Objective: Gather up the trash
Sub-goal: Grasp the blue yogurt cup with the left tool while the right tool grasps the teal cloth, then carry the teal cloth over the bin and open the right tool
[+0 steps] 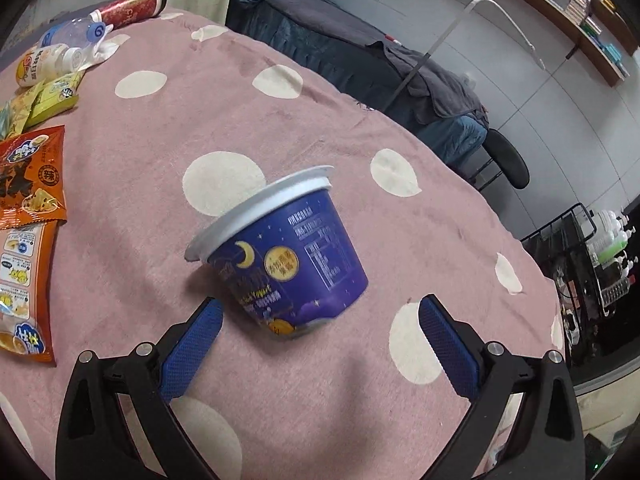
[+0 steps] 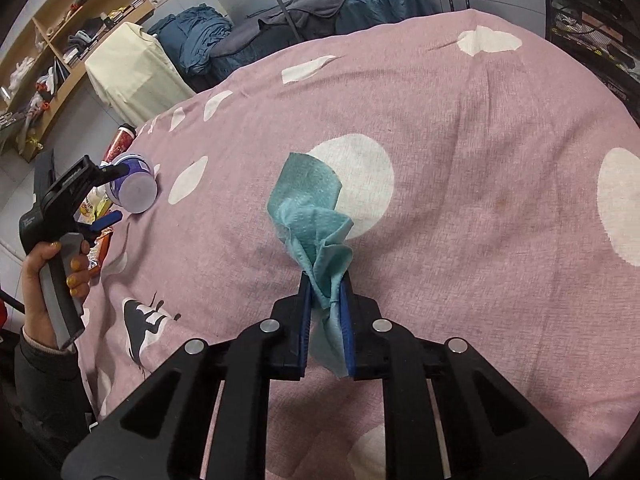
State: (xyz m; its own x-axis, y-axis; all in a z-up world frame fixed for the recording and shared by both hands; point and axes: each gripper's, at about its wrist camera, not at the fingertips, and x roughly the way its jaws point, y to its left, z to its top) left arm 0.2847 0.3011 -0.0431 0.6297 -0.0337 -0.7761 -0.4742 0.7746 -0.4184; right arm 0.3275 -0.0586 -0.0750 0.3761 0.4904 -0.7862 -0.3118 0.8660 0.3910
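Note:
A blue yogurt cup [image 1: 288,264] with a white lid lies tipped on the pink dotted blanket [image 1: 320,120], just ahead of my left gripper [image 1: 320,308]. That gripper is open, its blue pads [image 1: 192,348] apart on either side of the cup's base, not touching it. In the right wrist view my right gripper [image 2: 325,280] is shut on a crumpled teal tissue [image 2: 312,216], which sticks up and forward from the pads above the blanket [image 2: 480,160]. The left gripper [image 2: 96,196] and the cup [image 2: 134,188] show at far left there.
Snack wrappers [image 1: 28,208] and small yellow packets [image 1: 52,100] lie at the blanket's left edge, with plastic bottles [image 1: 56,56] and a red tumbler [image 1: 132,2] behind. A bed with dark bedding [image 1: 360,52], a black chair [image 1: 504,160] and a wire rack [image 1: 592,264] stand beyond.

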